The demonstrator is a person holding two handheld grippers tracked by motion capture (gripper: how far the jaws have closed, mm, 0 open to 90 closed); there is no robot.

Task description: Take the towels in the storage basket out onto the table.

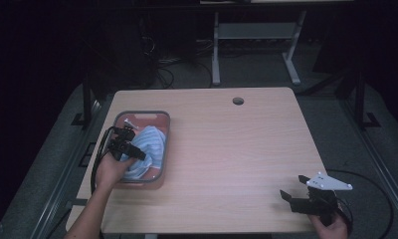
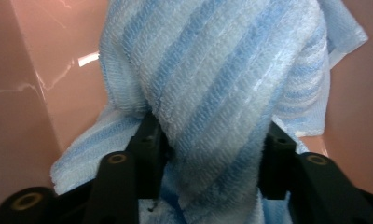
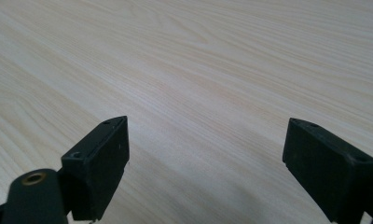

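A person seated at a wooden table [image 1: 227,149] works two hand-held grippers, one at each near corner. The left forearm rises from the bottom edge at a slant toward the table's left side, where the left hand [image 1: 110,172] holds the left gripper [image 1: 132,149] over a pink tray [image 1: 159,117] with a grey rim. The gripper points forward and to the right, down into the tray, its black cable looping back past the wrist and off the table's left edge.

In the left gripper view, the left gripper [image 2: 212,154] has a thick fold of blue-and-white striped towel [image 2: 222,88] bunched between its jaws. The jaws stand partly apart with the cloth filling the gap and touching both. The rest of the towel spreads against the tray's pink wall [image 2: 35,93]; from above, the towel [image 1: 149,144] lies heaped in the tray's right half.

At the near right corner, the right hand [image 1: 329,226] grips the right gripper [image 1: 295,188] low over the table edge, pointed left and away, its grey plate on top. In the right gripper view, the right gripper [image 3: 205,154] has its jaws spread wide with nothing between them, only bare wood grain [image 3: 198,70] beneath.

No brand, label or writing can be read on the grippers, the tray or the towel.
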